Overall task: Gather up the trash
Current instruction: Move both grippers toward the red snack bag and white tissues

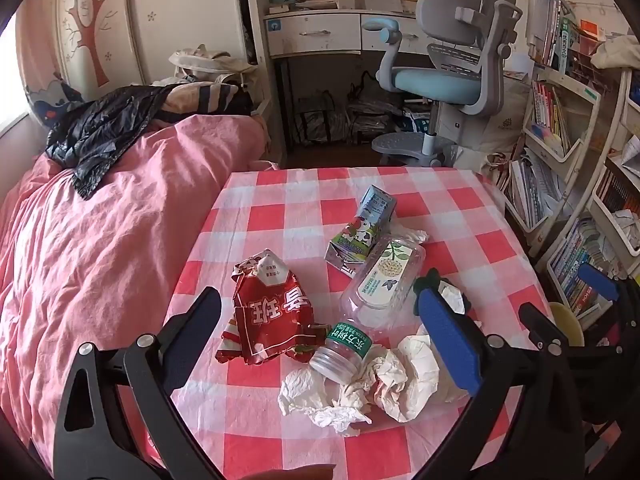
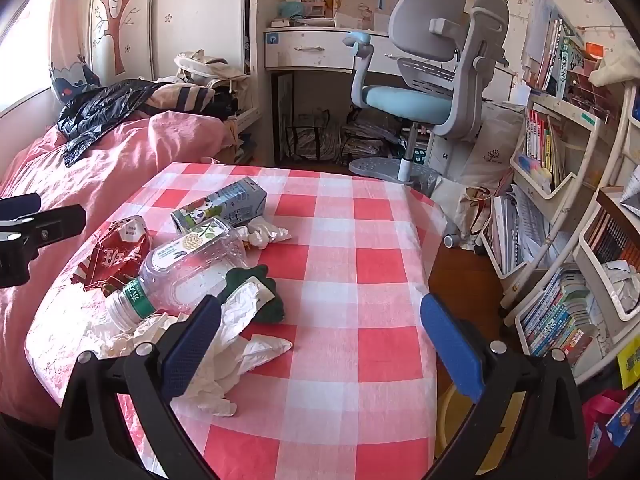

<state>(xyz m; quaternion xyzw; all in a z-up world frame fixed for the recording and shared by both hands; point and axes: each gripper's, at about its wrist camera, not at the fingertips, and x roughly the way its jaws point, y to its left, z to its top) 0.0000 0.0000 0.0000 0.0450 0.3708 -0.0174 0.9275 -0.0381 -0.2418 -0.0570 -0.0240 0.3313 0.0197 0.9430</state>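
Note:
Trash lies on a red-checked table (image 1: pixel 280 216): a crumpled red wrapper (image 1: pixel 270 312), an empty clear plastic bottle (image 1: pixel 376 292) on its side, a milk carton (image 1: pixel 360 228), crumpled tissues (image 1: pixel 380 384) and a dark green wrapper (image 2: pixel 256 292). My left gripper (image 1: pixel 320 328) is open and empty, above the wrapper, bottle neck and tissues. My right gripper (image 2: pixel 316 328) is open and empty over the table's right part, its left finger by the tissues (image 2: pixel 236 340). The bottle (image 2: pixel 188 264), carton (image 2: pixel 224 206) and red wrapper (image 2: pixel 114 254) lie to its left.
A pink-covered bed (image 1: pixel 100 232) adjoins the table's left side, with a black plastic bag (image 1: pixel 100 132) on it. A grey-blue desk chair (image 1: pixel 452 64) and a desk stand behind. Bookshelves (image 2: pixel 560 240) crowd the right. A yellow bin rim (image 1: pixel 568 324) shows beyond the table's right edge.

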